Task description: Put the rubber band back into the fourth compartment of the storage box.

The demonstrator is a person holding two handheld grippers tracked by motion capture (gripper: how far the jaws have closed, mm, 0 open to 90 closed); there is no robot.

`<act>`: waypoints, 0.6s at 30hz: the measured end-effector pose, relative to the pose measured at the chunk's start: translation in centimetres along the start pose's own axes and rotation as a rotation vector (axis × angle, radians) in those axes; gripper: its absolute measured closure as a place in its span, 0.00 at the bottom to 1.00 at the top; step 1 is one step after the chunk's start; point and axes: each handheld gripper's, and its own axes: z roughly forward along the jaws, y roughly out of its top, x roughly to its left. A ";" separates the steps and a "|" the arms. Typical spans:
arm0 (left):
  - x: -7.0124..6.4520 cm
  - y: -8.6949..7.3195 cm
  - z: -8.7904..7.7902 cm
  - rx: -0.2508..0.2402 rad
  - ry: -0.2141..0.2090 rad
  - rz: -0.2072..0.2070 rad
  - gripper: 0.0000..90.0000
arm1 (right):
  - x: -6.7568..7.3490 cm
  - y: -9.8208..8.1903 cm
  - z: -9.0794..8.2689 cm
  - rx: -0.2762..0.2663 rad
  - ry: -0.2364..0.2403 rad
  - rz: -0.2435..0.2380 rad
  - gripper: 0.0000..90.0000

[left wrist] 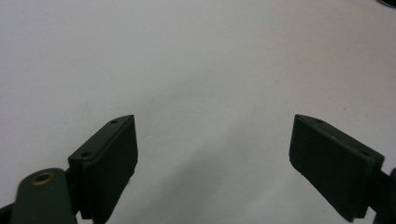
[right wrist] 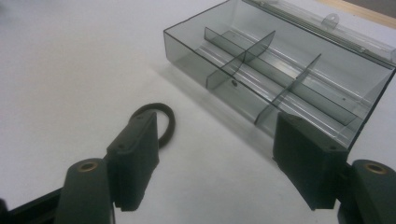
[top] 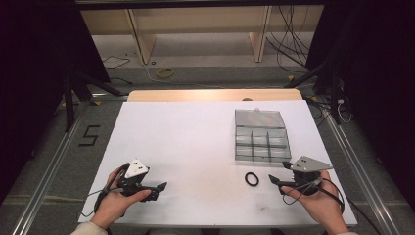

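Observation:
A black ring [top: 251,178] lies flat on the white table [top: 186,142], just in front of an open clear grey compartment box [top: 237,142] whose sections look empty. My right gripper [top: 278,172] is held low to the right of the ring, open and empty. In the right gripper view the ring [right wrist: 169,123] sits partly behind the left jaw of the right gripper [right wrist: 215,119], and the box [right wrist: 196,56] lies beyond. My left gripper [top: 157,190] rests near the table's front left, open with nothing in it. The left gripper [left wrist: 214,122] has bare table between its jaws.
The box's lid [top: 258,117] lies folded back flat behind it. A wooden strip [top: 215,95] runs along the table's far edge. Past it are floor cables [top: 293,49] and dark stands on both sides.

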 end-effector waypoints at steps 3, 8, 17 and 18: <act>0.0 0.0 0.0 -0.001 0.001 0.001 0.17 | 0.2 0.1 0.1 0.007 0.002 0.004 0.40; 0.0 0.0 0.1 0.002 0.000 -0.001 0.17 | 0.6 0.3 0.5 0.009 0.035 0.006 0.47; 0.0 0.1 0.3 0.004 -0.003 0.002 0.17 | 0.6 1.2 1.6 0.027 0.036 0.013 0.54; 0.0 0.1 0.3 0.006 -0.005 0.001 0.17 | 0.7 1.3 1.8 0.031 0.037 0.017 0.56</act>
